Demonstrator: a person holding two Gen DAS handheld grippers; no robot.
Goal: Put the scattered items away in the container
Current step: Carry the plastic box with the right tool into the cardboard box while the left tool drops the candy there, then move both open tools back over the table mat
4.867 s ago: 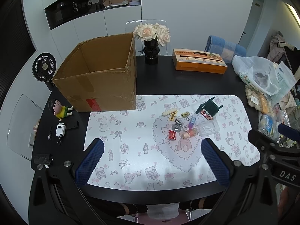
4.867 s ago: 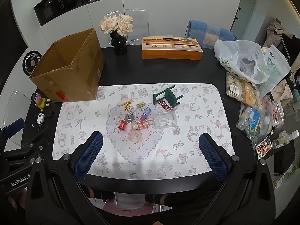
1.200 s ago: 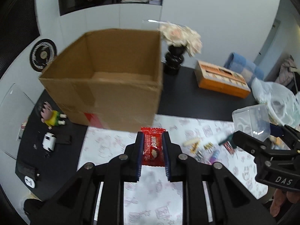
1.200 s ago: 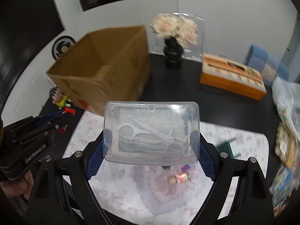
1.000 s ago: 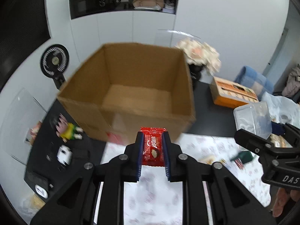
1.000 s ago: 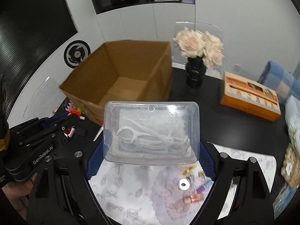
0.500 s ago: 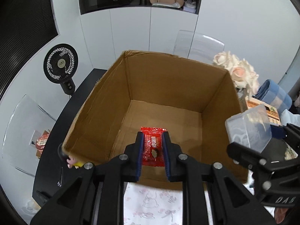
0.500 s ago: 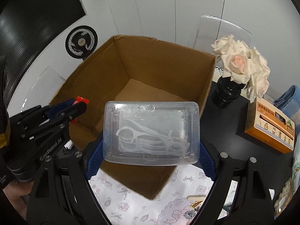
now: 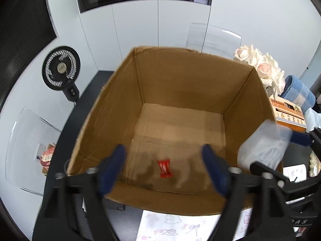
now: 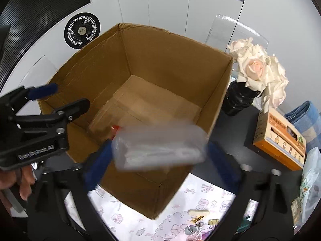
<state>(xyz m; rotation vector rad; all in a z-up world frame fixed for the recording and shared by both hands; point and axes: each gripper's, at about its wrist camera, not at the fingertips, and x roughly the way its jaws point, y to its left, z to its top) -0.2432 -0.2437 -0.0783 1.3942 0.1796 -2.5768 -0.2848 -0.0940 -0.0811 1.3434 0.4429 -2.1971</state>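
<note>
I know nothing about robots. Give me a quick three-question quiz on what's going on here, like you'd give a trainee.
1. True or false: the left gripper is open and holds nothing.
2. Where is the red candy wrapper? A) on the patterned mat B) inside the cardboard box C) pinched in the left gripper
3. In the right wrist view, what stands on the table just right of the box?

Key: 1. True. 2. B. 3. A black vase of pale roses.
</note>
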